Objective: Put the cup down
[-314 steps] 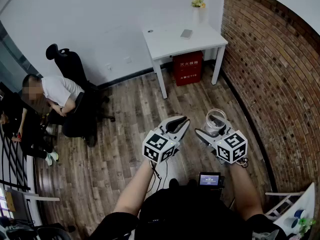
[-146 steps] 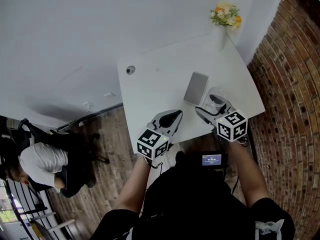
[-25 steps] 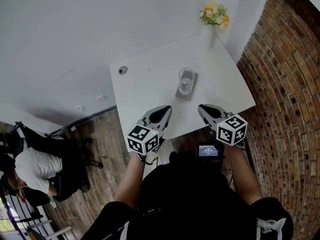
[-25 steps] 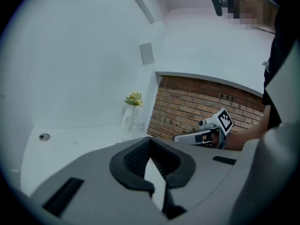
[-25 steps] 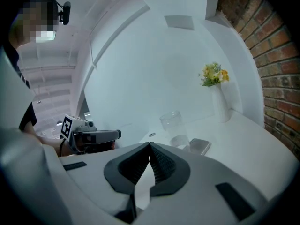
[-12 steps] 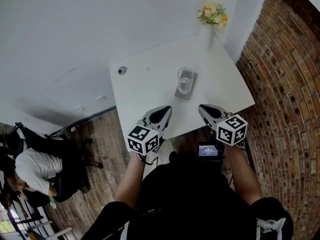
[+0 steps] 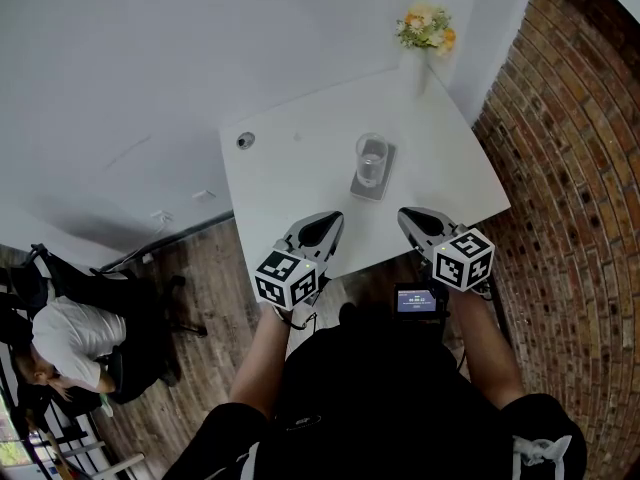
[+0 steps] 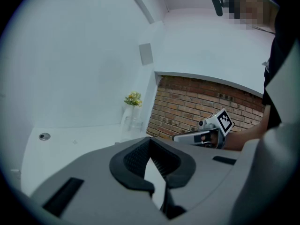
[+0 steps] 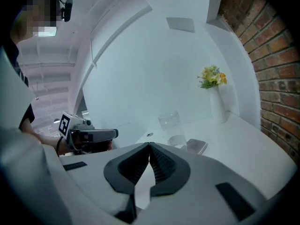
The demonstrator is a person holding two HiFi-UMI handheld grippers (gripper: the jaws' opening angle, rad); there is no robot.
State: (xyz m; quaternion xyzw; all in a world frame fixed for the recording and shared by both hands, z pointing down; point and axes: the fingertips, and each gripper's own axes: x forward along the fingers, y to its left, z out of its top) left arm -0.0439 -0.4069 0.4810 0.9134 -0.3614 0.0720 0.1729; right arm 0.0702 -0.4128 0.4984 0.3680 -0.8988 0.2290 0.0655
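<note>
Grey moulded plastic forms both hand-held tools. The left gripper (image 7: 322,221) is hovering at the near edge of the white table (image 7: 290,183) with its jaws pressed together and nothing between them. The right gripper (image 7: 409,219) is hovering beside it at the same edge, its jaws likewise pressed together and empty. Farther in, between the two tools and apart from both, the clear glass cup (image 7: 371,159) is standing upright on a grey smartphone (image 7: 380,185), which is lying flat on the table. A round cable grommet (image 7: 245,141) is sitting toward the far left corner. At the far right corner, a white vase of flowers (image 7: 425,33) is standing near the brick wall (image 7: 575,158).
</note>
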